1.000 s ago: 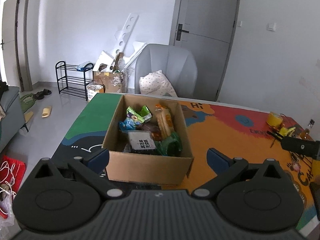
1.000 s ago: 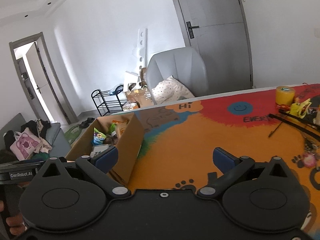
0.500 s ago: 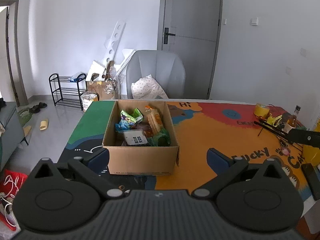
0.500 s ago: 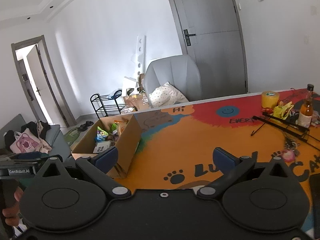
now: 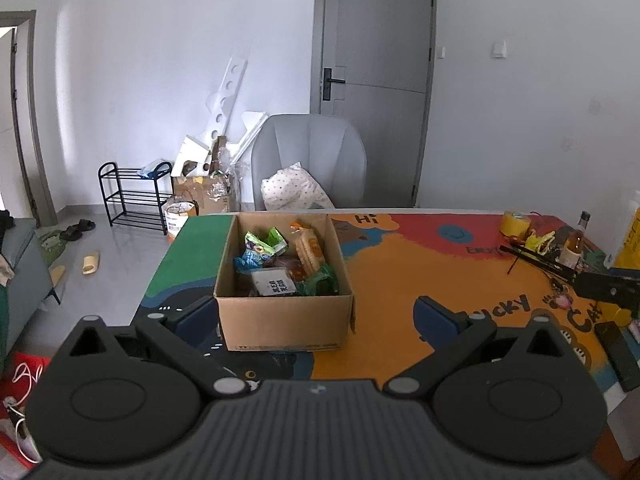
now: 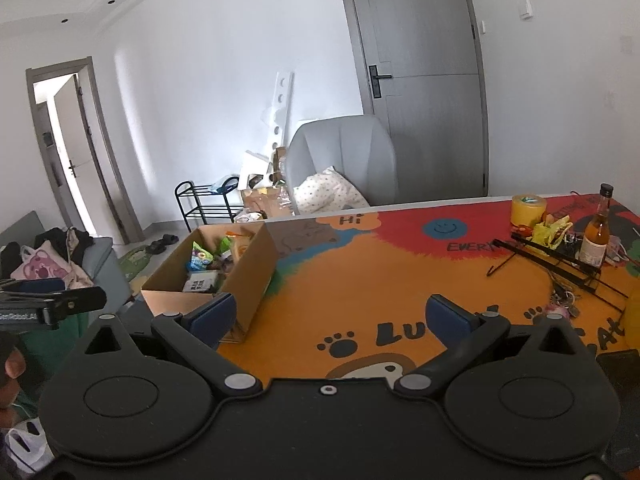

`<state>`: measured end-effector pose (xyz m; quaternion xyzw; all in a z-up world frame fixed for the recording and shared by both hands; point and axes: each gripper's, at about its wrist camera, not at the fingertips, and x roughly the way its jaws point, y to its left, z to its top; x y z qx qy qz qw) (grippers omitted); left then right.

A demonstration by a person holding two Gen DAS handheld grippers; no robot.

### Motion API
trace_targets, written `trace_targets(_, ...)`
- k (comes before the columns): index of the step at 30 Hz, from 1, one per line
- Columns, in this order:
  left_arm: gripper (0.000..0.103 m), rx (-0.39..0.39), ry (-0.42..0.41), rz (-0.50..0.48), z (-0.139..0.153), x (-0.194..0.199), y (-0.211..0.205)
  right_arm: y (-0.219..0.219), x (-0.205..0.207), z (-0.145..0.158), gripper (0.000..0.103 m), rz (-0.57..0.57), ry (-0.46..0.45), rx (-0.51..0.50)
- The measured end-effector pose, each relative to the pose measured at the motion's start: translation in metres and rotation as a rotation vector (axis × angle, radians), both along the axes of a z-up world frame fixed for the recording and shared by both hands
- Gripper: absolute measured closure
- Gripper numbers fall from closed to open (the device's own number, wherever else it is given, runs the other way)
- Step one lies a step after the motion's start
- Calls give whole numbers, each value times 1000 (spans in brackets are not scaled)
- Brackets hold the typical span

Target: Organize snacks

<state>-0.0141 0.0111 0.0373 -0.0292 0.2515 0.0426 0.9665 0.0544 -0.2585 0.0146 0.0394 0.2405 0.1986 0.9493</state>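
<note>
Table mat (image 5: pixel 404 280), cardboard box (image 5: pixel 284 324) near edge

Cardboard box (image 5: pixel 285 322): the near wall hides the lower layer of snack packets (image 5: pixel 286 260), and print on the white packet label (image 5: pixel 275 285) is too small to read. In the right wrist view the left gripper (image 6: pixel 48 304), at 9 o'clock, is cut by the frame edge; its jaw state cannot be told. Black flat object (image 5: pixel 618 354) at 4 o'clock: unidentifiable. Bottle (image 6: pixel 596 232) label: illegible.
</note>
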Motion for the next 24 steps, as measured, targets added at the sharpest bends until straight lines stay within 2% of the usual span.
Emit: trace_targets(24,0,-11,-7,24,-4,-1,8,-1,-4,6,0,3,9,3)
